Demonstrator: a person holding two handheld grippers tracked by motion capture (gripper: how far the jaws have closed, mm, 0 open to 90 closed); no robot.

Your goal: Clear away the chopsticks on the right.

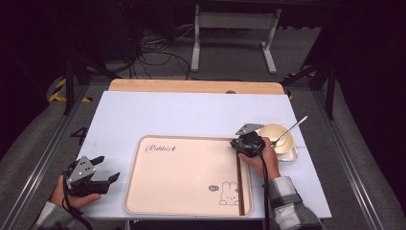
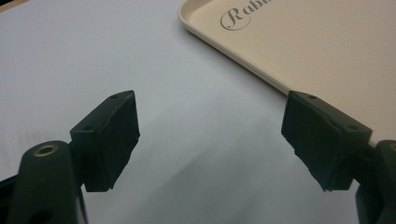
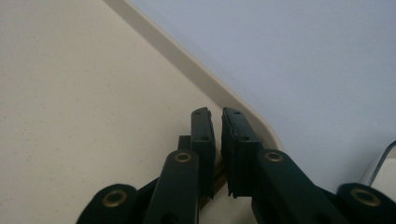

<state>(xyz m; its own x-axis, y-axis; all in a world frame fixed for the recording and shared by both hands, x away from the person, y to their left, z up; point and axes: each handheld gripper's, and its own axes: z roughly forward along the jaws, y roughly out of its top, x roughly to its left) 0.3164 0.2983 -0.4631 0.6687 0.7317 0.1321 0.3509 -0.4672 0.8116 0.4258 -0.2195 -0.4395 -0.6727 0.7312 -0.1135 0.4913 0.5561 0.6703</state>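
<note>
Pair of dark brown slim wooden chopsticks [image 1: 239, 184] lies along right edge of beige rectangular plastic tray [image 1: 182, 191], far ends under my right gripper [image 1: 246, 145]. Its jaws stand narrowly parted, brown tip glimpsed between; contact unclear. Left gripper [image 2: 210, 140] wide open, holding nothing, over white tabletop. Sticks: light, stiff, smooth, liable to roll; pinch both together near ends. Tray print reads "Rabbit".
</note>
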